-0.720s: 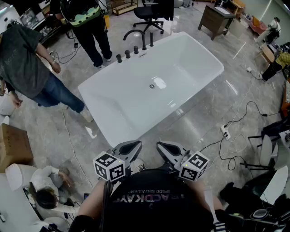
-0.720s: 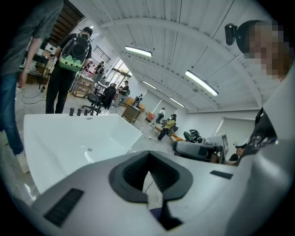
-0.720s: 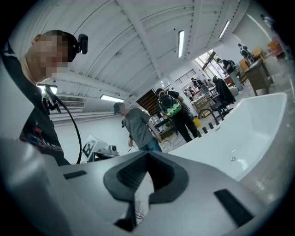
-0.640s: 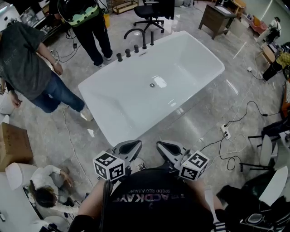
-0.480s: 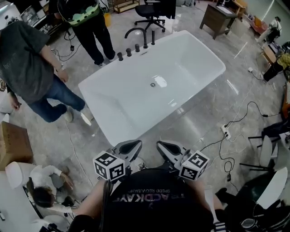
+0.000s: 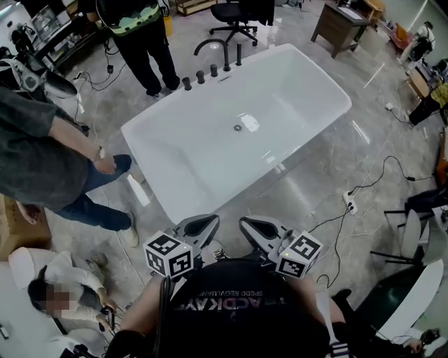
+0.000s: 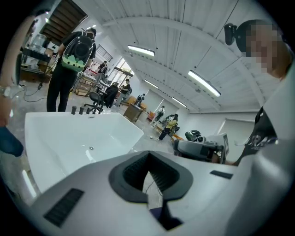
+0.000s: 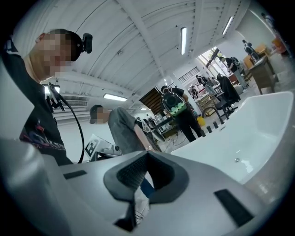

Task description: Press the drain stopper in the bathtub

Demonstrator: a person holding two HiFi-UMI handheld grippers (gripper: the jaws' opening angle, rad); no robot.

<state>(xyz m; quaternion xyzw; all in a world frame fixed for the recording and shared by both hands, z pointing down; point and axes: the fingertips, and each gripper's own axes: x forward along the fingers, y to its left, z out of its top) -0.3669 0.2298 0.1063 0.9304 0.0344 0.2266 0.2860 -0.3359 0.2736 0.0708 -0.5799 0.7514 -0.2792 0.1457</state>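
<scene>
A white freestanding bathtub (image 6: 308, 73) stands on the grey floor ahead of me. Its small round drain stopper (image 6: 237, 128) sits in the tub's floor. A black faucet (image 6: 210, 47) and several black knobs (image 6: 200, 77) line the far rim. Both grippers are held close to my chest, well short of the tub and apart from it. My left gripper (image 6: 210, 222) and right gripper (image 6: 245, 224) are both shut with nothing between their jaws. The left gripper view shows the tub (image 7: 124, 126) and stopper (image 7: 91, 148) beyond the shut left gripper (image 7: 148, 154). In the right gripper view the stopper (image 8: 237, 160) lies beyond the shut right gripper (image 8: 147, 155).
A person in a dark grey shirt (image 6: 35, 154) stands close at the left. Another person in black (image 6: 136, 35) is behind the tub, and a third crouches at lower left (image 6: 56, 287). Cables and a power strip (image 6: 348, 203) lie on the floor at right. An office chair (image 6: 234, 14) and a desk (image 6: 343, 24) stand beyond.
The person in the grey shirt has walked nearer along the left side of the tub. Both grippers have stayed where they were, shut.
</scene>
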